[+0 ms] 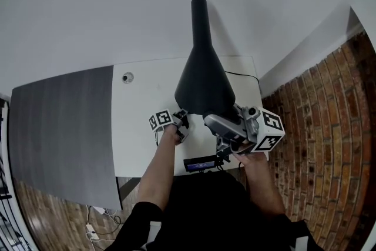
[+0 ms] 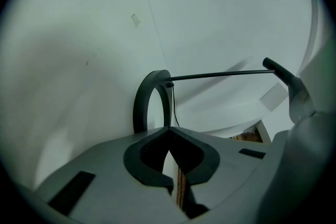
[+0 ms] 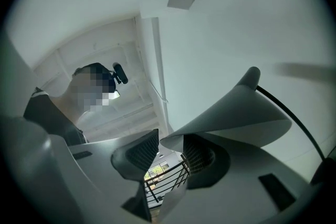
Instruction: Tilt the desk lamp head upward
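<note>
The desk lamp's black cone-shaped head (image 1: 204,82) rises over the white desk (image 1: 138,120), narrow end toward the wall. My right gripper (image 1: 230,129) is at the cone's wide lower rim. In the right gripper view the grey-looking shade rim (image 3: 231,113) runs in between the jaws, and my right gripper (image 3: 167,155) is shut on its edge. My left gripper (image 1: 179,121) rests low by the desk to the left of the shade. Its jaws (image 2: 169,136) are shut with nothing between them. Just ahead stand the lamp's black ring base (image 2: 151,102) and thin arm rod (image 2: 220,75).
A dark grey panel (image 1: 59,126) covers the desk's left part, with a small round grommet (image 1: 127,77) near it. A black cable (image 1: 242,74) runs behind the lamp. A small display unit (image 1: 200,163) sits at the desk's front edge. Brick floor (image 1: 320,126) lies to the right.
</note>
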`<state>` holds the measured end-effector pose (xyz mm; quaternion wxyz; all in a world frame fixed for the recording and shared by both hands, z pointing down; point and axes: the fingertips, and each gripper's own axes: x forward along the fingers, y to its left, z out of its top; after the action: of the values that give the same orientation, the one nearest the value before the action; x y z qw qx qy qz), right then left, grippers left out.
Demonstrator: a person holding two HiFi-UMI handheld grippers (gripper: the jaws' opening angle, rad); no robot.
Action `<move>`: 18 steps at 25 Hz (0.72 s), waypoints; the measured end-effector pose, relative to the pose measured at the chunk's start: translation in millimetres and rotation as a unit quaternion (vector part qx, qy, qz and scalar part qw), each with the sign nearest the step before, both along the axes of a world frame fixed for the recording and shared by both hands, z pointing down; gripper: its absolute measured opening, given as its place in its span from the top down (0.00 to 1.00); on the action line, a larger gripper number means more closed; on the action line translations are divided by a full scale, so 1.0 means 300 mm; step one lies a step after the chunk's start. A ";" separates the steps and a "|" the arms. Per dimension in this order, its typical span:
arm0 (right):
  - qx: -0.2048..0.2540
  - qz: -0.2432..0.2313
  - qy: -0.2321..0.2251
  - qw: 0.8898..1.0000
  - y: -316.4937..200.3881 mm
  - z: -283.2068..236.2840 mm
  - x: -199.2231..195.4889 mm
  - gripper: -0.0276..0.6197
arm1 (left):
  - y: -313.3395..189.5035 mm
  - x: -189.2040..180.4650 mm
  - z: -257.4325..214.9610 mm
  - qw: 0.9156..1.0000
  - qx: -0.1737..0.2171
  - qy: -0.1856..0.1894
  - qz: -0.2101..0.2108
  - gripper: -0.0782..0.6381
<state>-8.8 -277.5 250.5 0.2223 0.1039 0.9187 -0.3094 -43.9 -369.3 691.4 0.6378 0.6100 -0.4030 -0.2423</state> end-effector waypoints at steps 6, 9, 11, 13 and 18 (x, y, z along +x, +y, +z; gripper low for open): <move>0.010 -0.002 -0.007 1.000 -0.007 -0.058 -0.002 0.73 | 0.000 0.003 0.002 1.000 -0.001 0.002 0.000 0.88; 0.008 -0.002 -0.010 1.000 -0.012 -0.072 -0.001 0.73 | -0.004 0.004 0.002 1.000 0.001 0.000 0.001 0.88; 0.007 -0.002 -0.012 1.000 -0.015 -0.079 0.001 0.73 | -0.006 0.005 0.003 1.000 0.001 -0.001 0.000 0.88; 0.006 -0.001 -0.015 1.000 -0.018 -0.091 0.002 0.73 | -0.007 0.007 0.004 1.000 0.000 -0.001 0.000 0.88; 0.001 -0.002 -0.028 1.000 -0.023 -0.133 -0.001 0.73 | -0.006 0.007 0.002 1.000 0.000 0.000 0.000 0.88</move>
<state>-9.1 -284.3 210.5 0.2470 0.1141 0.9123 -0.3060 -41.8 -371.1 692.0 0.6376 0.6104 -0.4029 -0.2420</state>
